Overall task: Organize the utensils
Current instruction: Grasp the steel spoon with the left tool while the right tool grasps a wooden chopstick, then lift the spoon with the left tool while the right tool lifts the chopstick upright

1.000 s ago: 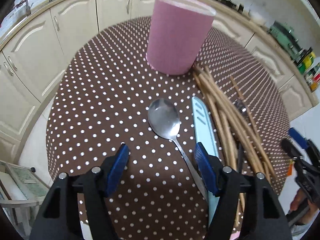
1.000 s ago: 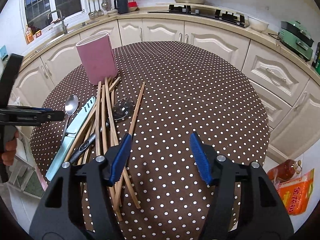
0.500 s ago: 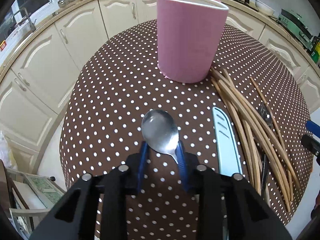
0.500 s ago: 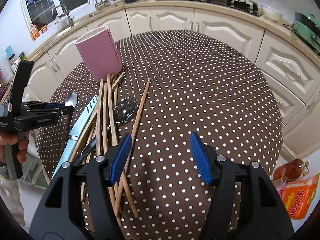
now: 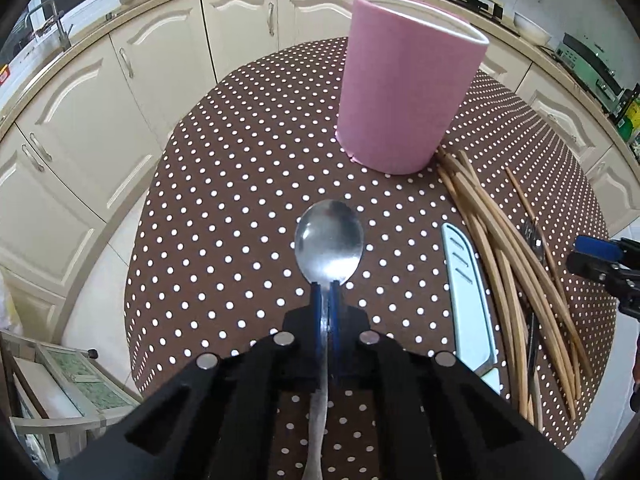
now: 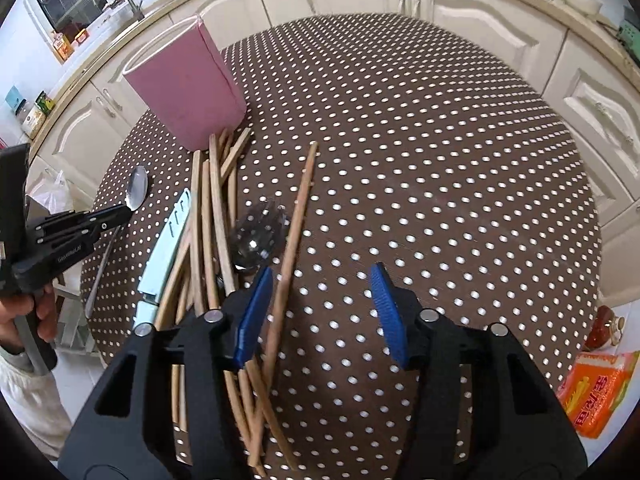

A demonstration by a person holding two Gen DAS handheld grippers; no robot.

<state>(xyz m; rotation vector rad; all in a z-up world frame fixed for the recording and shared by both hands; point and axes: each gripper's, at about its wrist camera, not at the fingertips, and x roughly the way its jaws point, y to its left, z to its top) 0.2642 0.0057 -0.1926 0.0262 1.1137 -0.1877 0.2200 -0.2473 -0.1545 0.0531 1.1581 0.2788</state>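
A steel spoon (image 5: 329, 242) lies on the brown dotted table (image 5: 224, 216), and my left gripper (image 5: 327, 288) is shut on its neck just below the bowl. The pink holder (image 5: 408, 92) stands upright beyond it. In the right wrist view the same spoon (image 6: 136, 192), left gripper (image 6: 120, 212) and holder (image 6: 188, 88) show at the left. My right gripper (image 6: 320, 270) hovers over the table with its jaws closing. A single chopstick (image 6: 296, 216) runs between them by the left pad, not pinched. The chopstick bundle (image 6: 212, 208) lies left of it.
A pale blue sheathed knife (image 5: 466, 288) lies between the spoon and the chopsticks (image 5: 500, 248). A dark slotted spoon (image 6: 256, 236) rests among the sticks. Cabinets ring the round table. An orange packet (image 6: 600, 392) and a bottle (image 6: 604, 324) sit on the floor.
My left gripper closed from wide open onto the spoon's neck. The right gripper tipped downward, moved over the chopsticks and narrowed its jaws.
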